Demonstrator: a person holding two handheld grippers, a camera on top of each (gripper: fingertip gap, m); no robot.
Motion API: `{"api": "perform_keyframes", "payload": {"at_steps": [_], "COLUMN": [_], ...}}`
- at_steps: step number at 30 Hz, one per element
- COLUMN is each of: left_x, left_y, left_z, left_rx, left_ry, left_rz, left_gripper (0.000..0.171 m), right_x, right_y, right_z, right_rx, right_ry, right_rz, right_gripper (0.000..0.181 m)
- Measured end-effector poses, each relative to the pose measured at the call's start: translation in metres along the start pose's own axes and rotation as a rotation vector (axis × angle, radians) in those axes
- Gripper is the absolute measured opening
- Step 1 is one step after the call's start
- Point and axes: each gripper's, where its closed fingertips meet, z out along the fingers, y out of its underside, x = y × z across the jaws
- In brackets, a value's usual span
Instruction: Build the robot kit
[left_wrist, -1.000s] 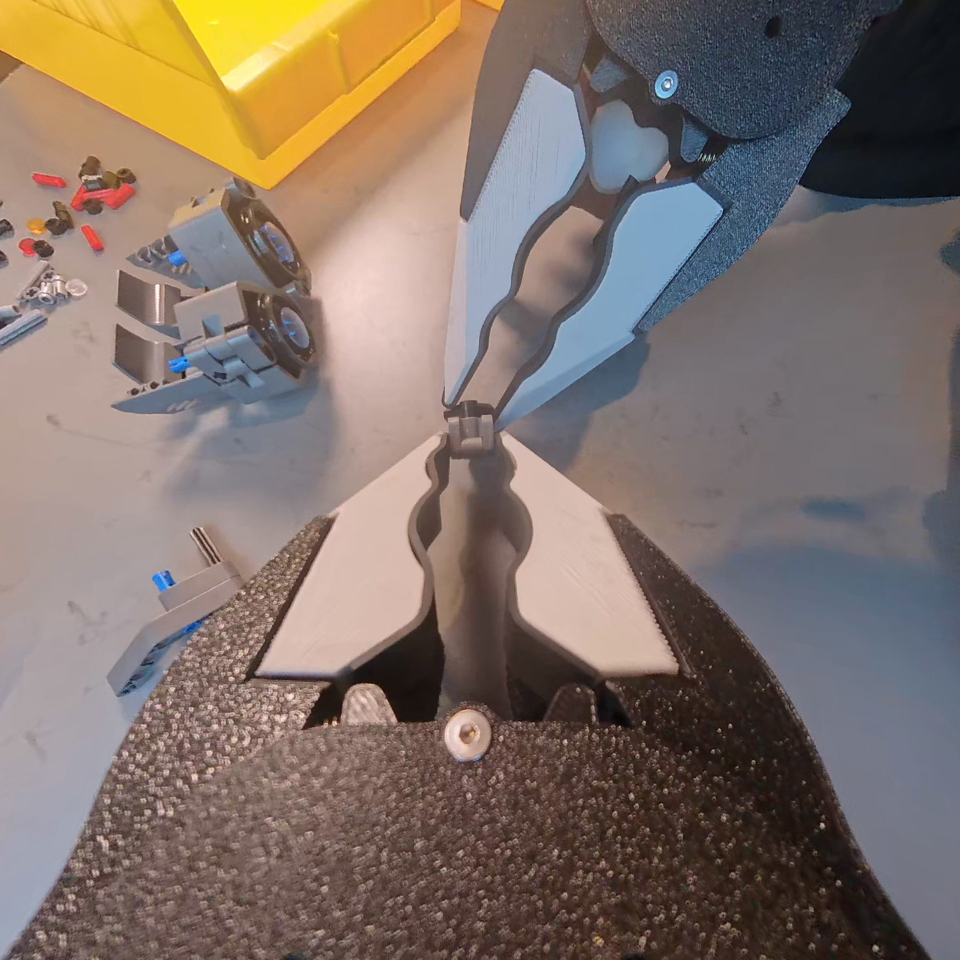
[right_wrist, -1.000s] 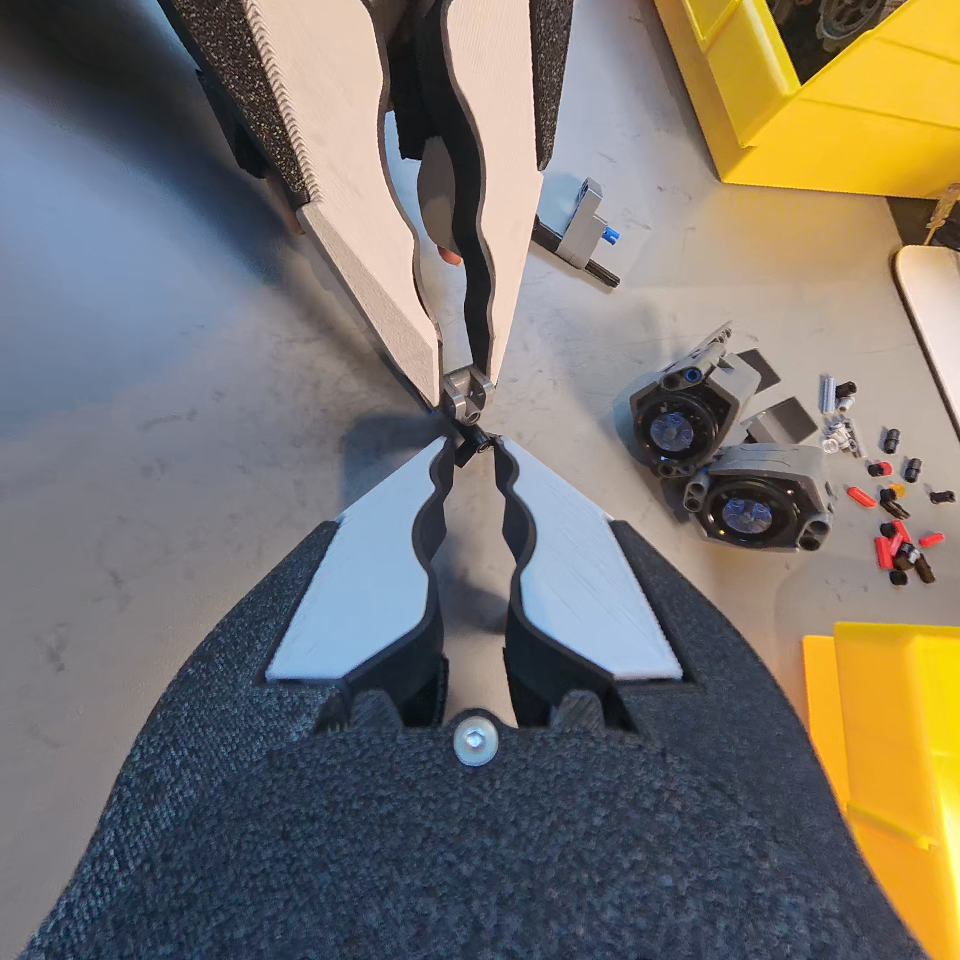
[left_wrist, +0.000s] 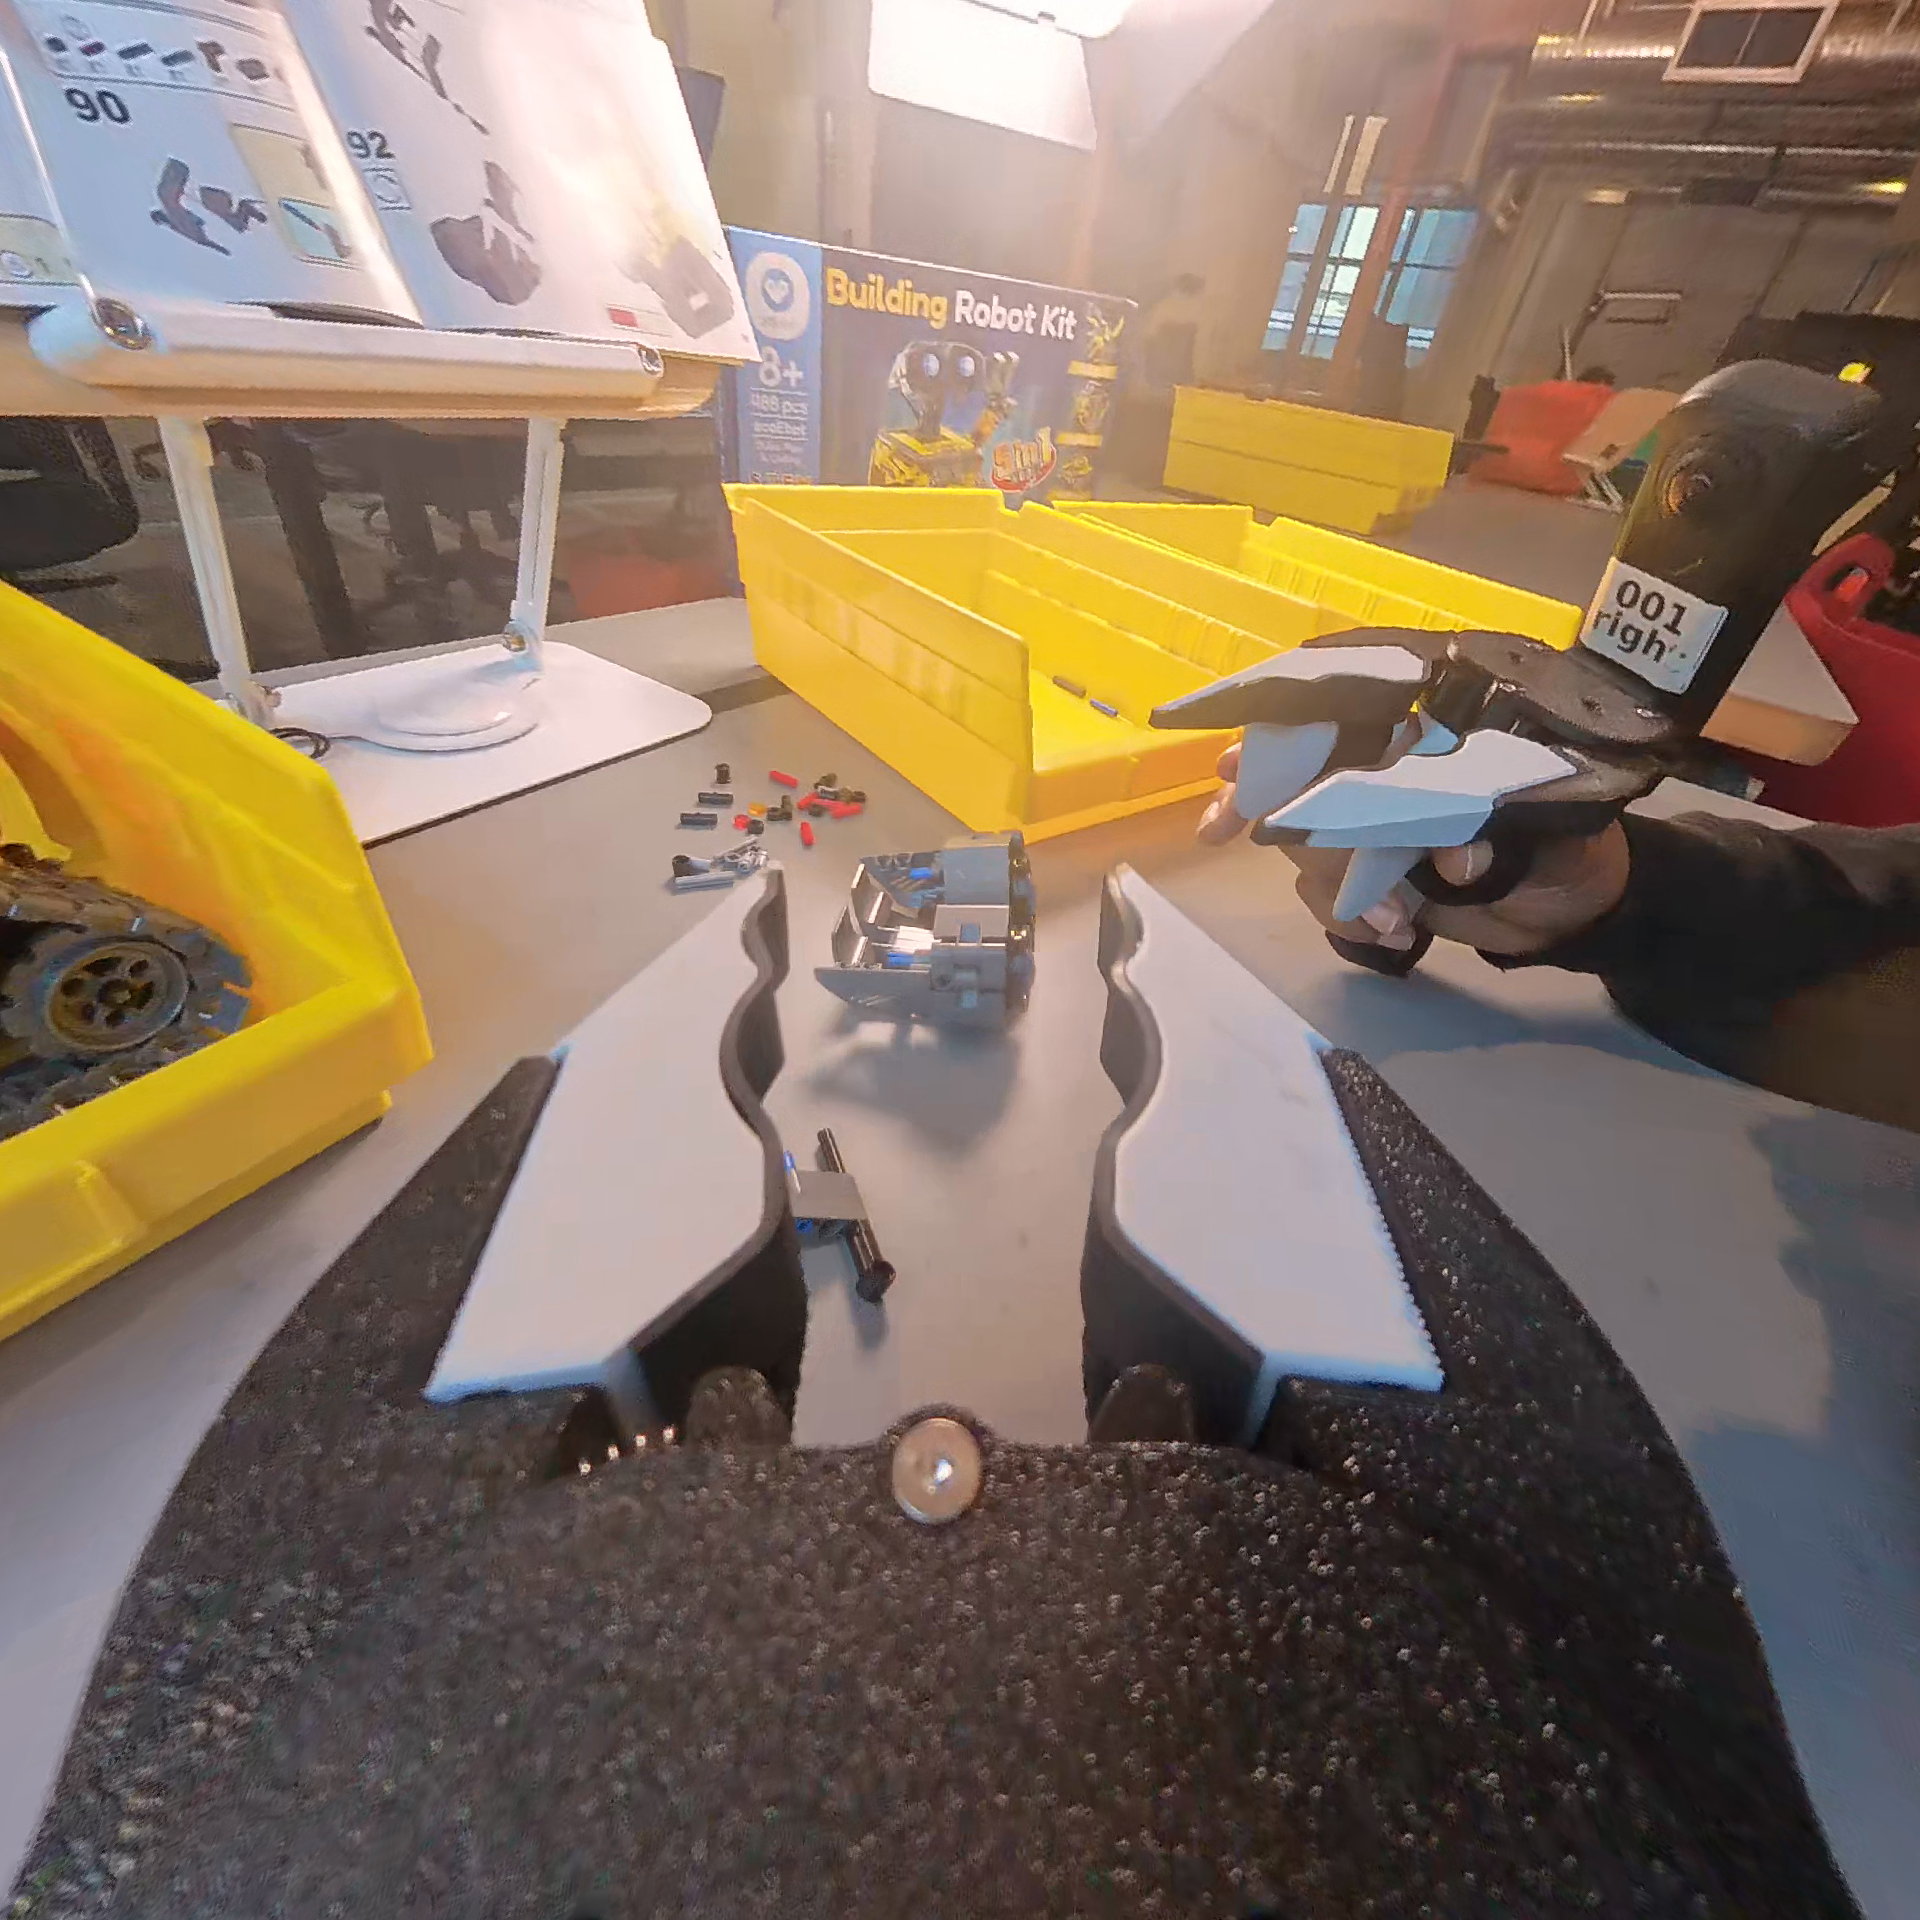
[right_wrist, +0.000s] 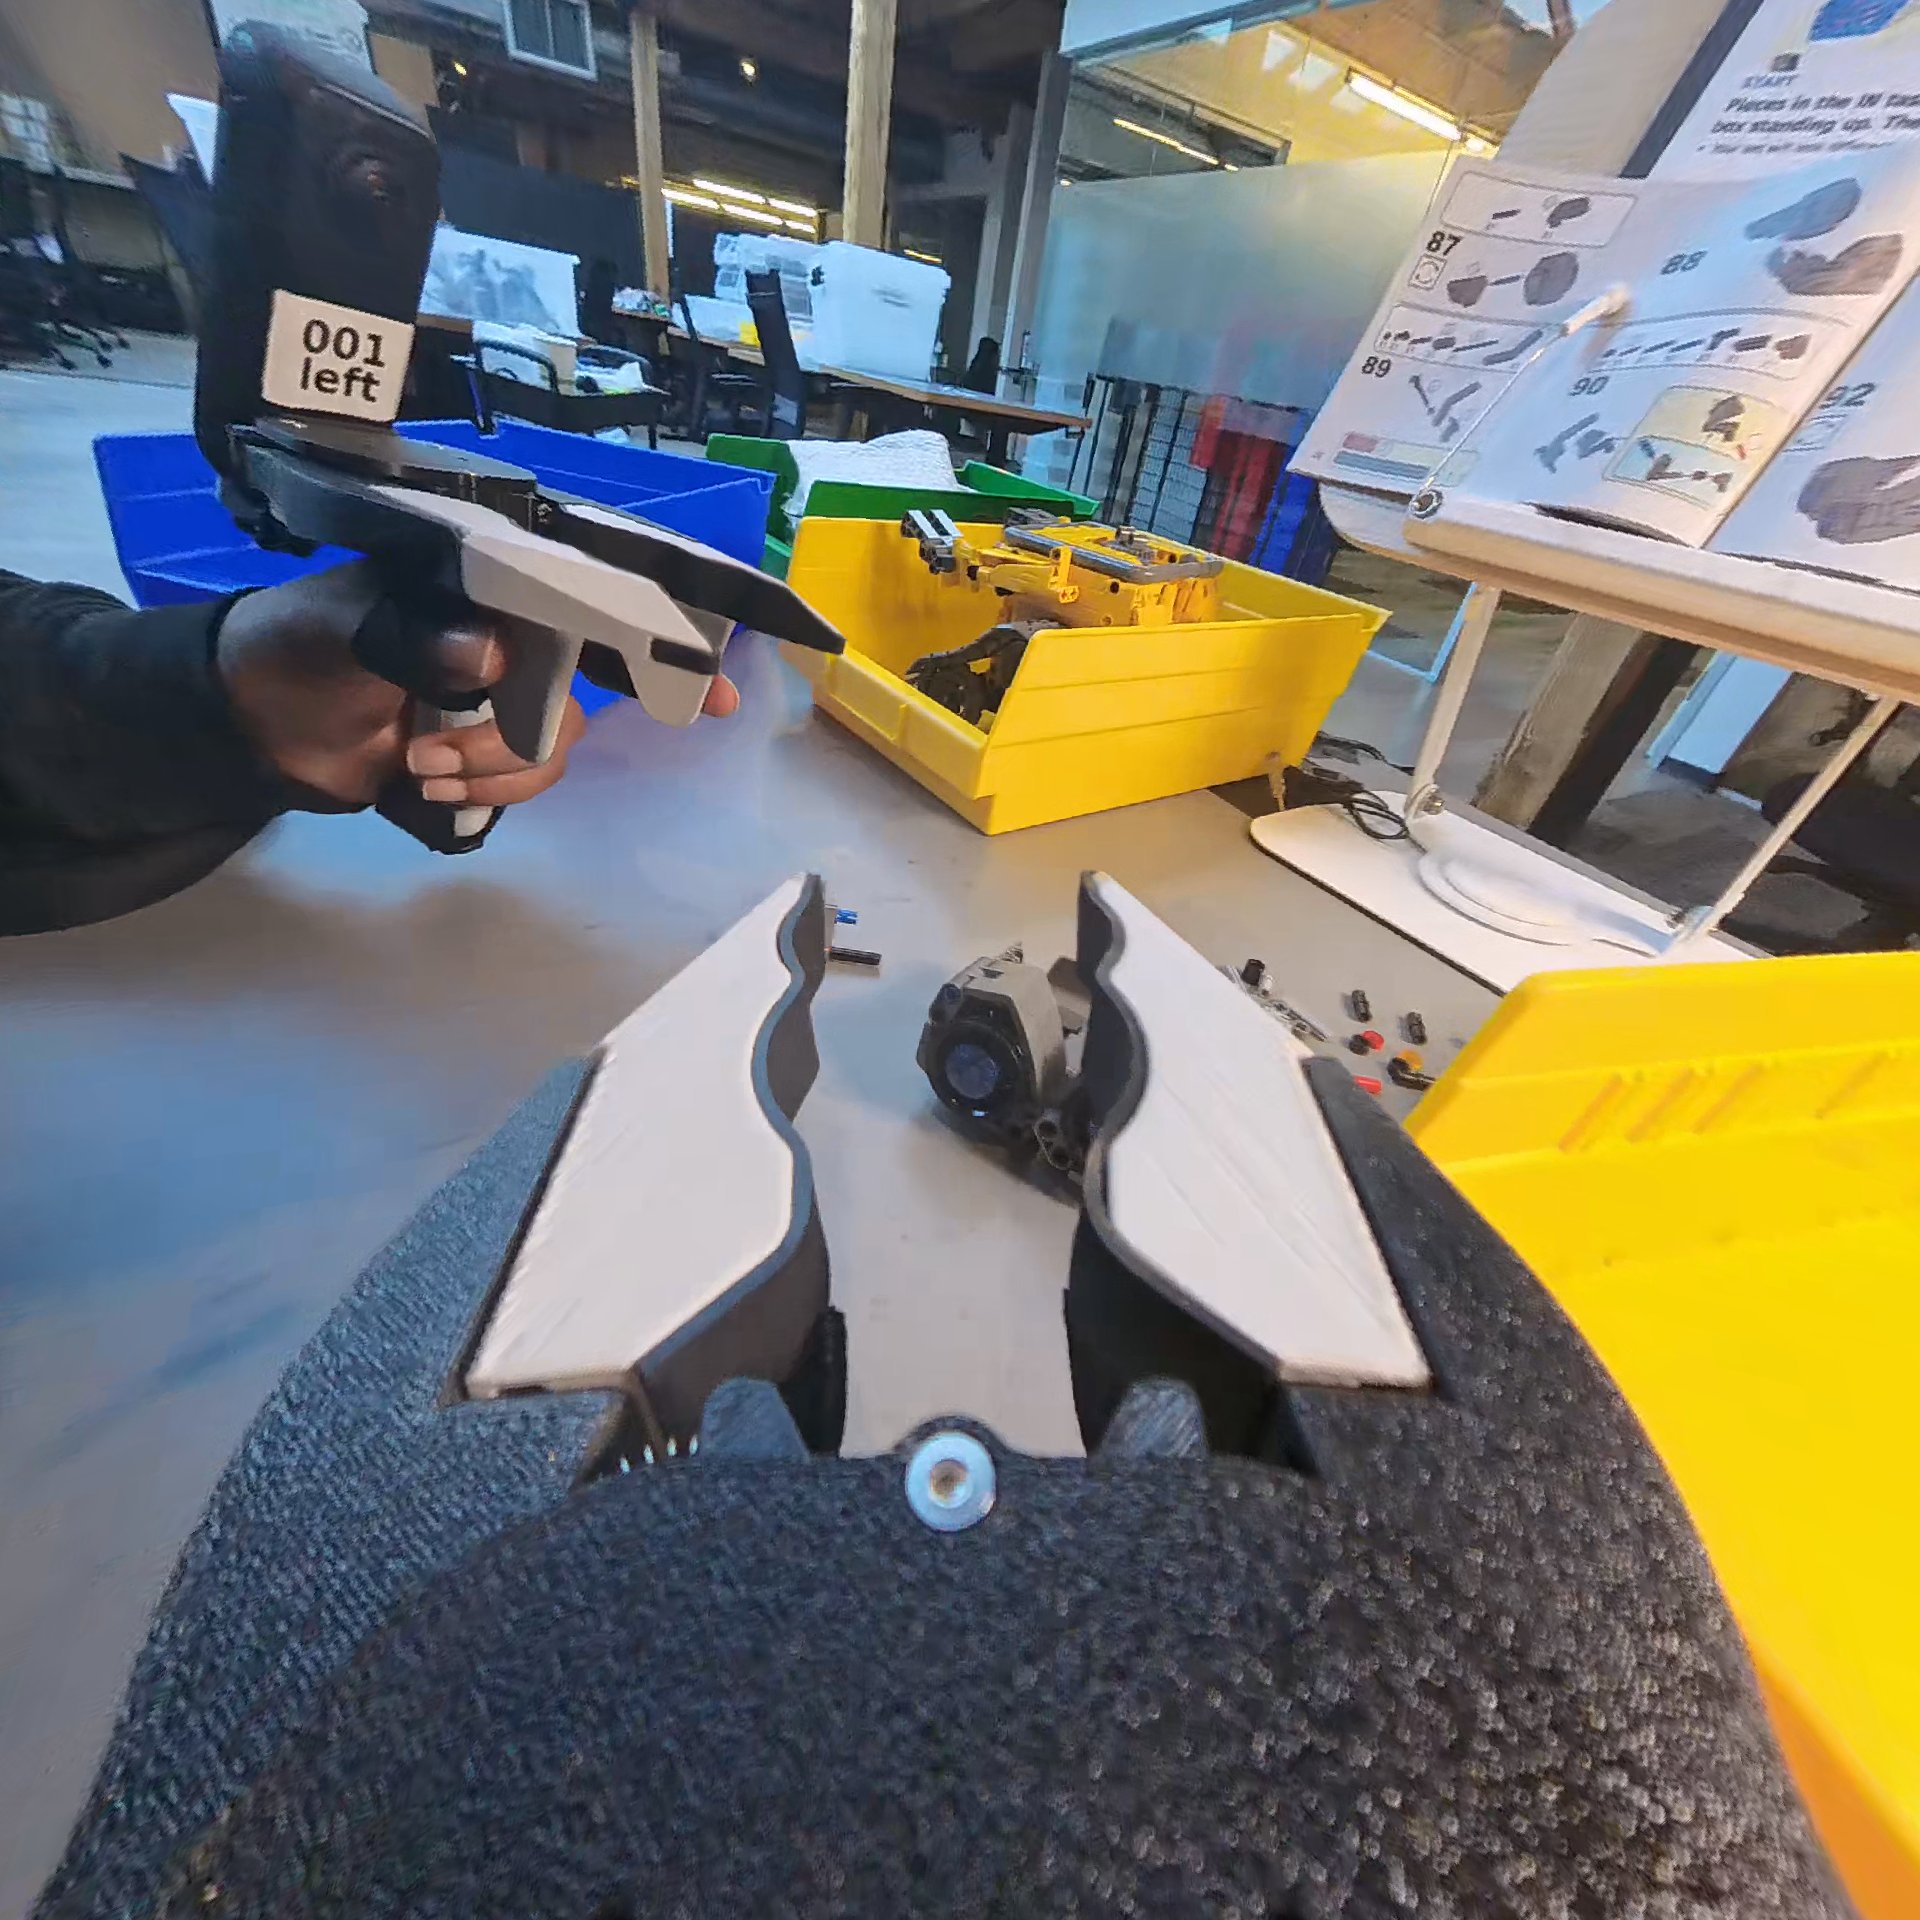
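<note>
My left gripper (left_wrist: 943, 883) is open and empty, low over the grey table. A grey motor assembly with blue pins (left_wrist: 935, 935) lies just beyond its fingertips. A small grey piece with a black axle and blue pin (left_wrist: 836, 1210) lies between its fingers. My right gripper (right_wrist: 948, 883) is open and empty too. The motor assembly (right_wrist: 997, 1060) lies between its fingers, near the right one. The axle piece (right_wrist: 852, 951) is by its left fingertip. Each gripper shows in the other's view, held by a hand: the right (left_wrist: 1210, 774), the left (right_wrist: 774, 681).
Loose small red and black pieces (left_wrist: 769, 805) lie on the table. A yellow bin (left_wrist: 208, 831) with a tracked model stands left; a divided yellow tray (left_wrist: 894, 644) stands behind. An instruction booklet on a white stand (left_wrist: 364, 208) and a kit box (left_wrist: 935, 364) are at the back.
Both grippers were shut tip to tip on a small grey connector, pointing down. Now both are open, apart and level, and that connector is in neither of them.
</note>
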Motion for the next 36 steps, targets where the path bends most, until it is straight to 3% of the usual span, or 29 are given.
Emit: {"api": "perform_keyframes", "payload": {"at_steps": [4, 7, 9, 12, 16, 19, 27, 36], "left_x": [-0.005, -0.007, -0.004, -0.001, -0.001, -0.004, -0.004, -0.005], "left_y": [0.000, 0.004, 0.006, 0.007, 0.006, 0.003, 0.007, 0.011], "left_z": [-0.001, 0.001, 0.002, 0.004, 0.002, 0.000, 0.002, 0.003], "left_rx": [0.006, -0.008, -0.015, -0.020, -0.022, -0.013, -0.026, -0.041], "left_ry": [-0.014, -0.022, -0.015, -0.006, -0.022, -0.034, -0.019, -0.031], "left_rz": [-0.022, -0.011, -0.013, -0.005, 0.020, 0.021, -0.002, 0.010], "left_gripper": [0.060, 0.060, 0.059, 0.058, 0.057, 0.056, 0.055, 0.055], "right_x": [0.008, 0.039, 0.084, 0.179, 0.311, 0.356, 0.383, 0.379], "right_y": [-0.003, -0.042, -0.066, -0.087, -0.072, -0.056, -0.046, -0.053], "right_z": [0.002, 0.002, 0.008, 0.027, 0.056, 0.074, 0.090, 0.090], "right_rx": [0.004, 0.029, -0.047, -0.138, -0.236, -0.251, -0.249, -0.264], "right_ry": [0.029, 0.107, 0.207, 0.389, 0.599, 0.622, 0.637, 0.608], "right_rz": [0.007, -0.020, -0.070, -0.135, -0.131, -0.097, -0.111, -0.113], "right_gripper": [0.043, 0.031, 0.029, 0.024, 0.015, 0.012, 0.011, 0.017]}}
